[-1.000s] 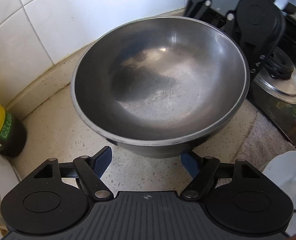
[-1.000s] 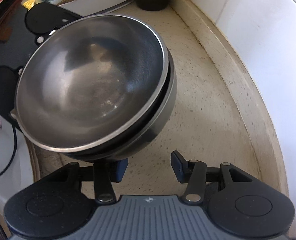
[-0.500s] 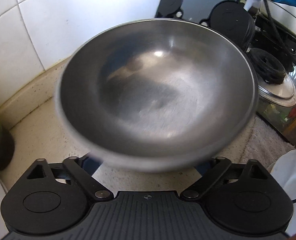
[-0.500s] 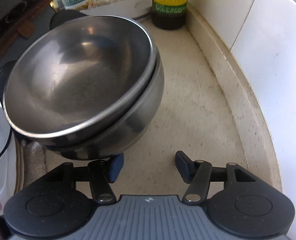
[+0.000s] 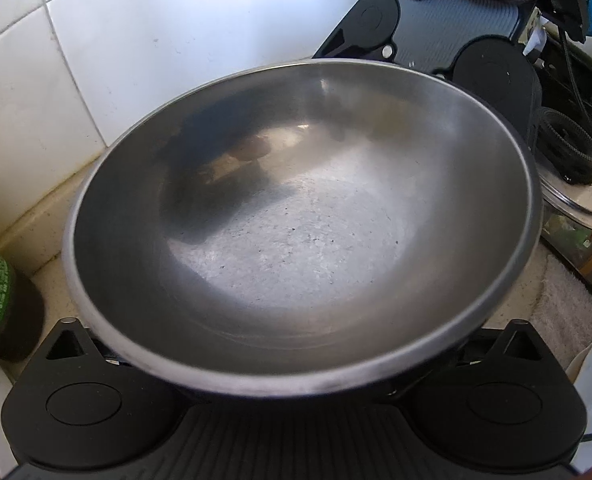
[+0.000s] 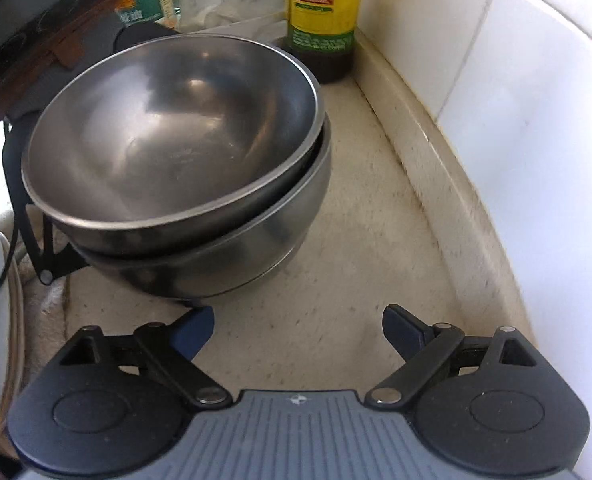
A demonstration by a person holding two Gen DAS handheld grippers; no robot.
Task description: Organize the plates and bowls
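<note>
Two steel bowls nested on the speckled bench (image 6: 335, 280), beside the tiled wall.
The upper bowl (image 6: 168, 136) sits tilted inside the lower bowl (image 6: 232, 256). Right gripper (image 6: 297, 326): fingers opening, nothing between them, left pad just beside the lower bowl. Left gripper (image 5: 296, 384): fingers opening, hidden under the upper bowl's rim; contact not discernible.

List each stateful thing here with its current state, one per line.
Upper steel bowl: upright, empty, nested tilted in the lower one.
Lower steel bowl: upright on the counter, holding the upper bowl.
Oil bottle: upright by the tiled wall; cap out of frame.
Left gripper: fingers hidden under the bowls, opening.
Right gripper: opening, nothing between its fingers.
</note>
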